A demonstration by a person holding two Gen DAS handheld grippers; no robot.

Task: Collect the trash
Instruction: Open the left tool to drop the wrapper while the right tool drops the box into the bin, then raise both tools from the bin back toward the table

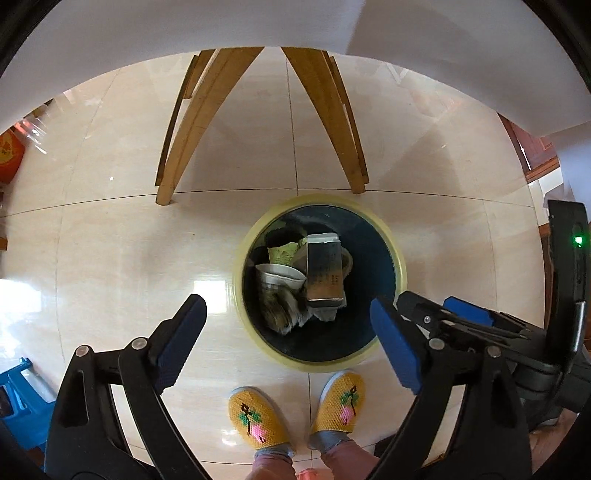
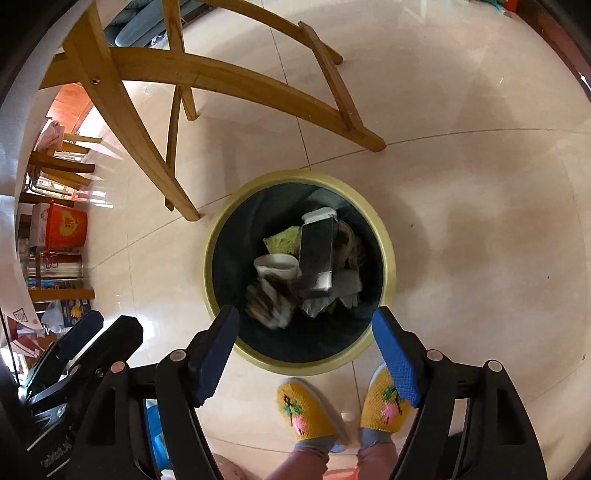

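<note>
My left gripper (image 1: 288, 325) hangs above the floor with its jaws spread wide and nothing between them. My right gripper (image 2: 306, 332) is the same: jaws apart, empty, pointing straight down. Each one shows at the edge of the other's view, so they sit close side by side.

Directly below both is the bin (image 1: 400, 266), a round one with a pale yellow rim and a dark liner, standing on the tiled floor (image 1: 129, 240). The trash lies inside it: a grey carton (image 1: 325, 273) on top, a white cup (image 1: 280, 275) to its left, a green wrapper (image 1: 284, 253) just beyond the cup, and crumpled paper (image 1: 280, 314) on the near side. The paper looks blurred in the right view, so I judge it may be just landing, though I cannot be sure.

Near to me are the person's yellow slippers (image 1: 258, 417), toes almost at the bin's rim. Beyond the bin stand wooden legs (image 1: 192, 122) under a white worktop (image 1: 147, 29).

I read this as the drop step finishing, both grippers having nothing left to release. Next I would lift away from the bin and look for more trash; none shows on the floor here, so the move calls for turning the cameras elsewhere first.
</note>
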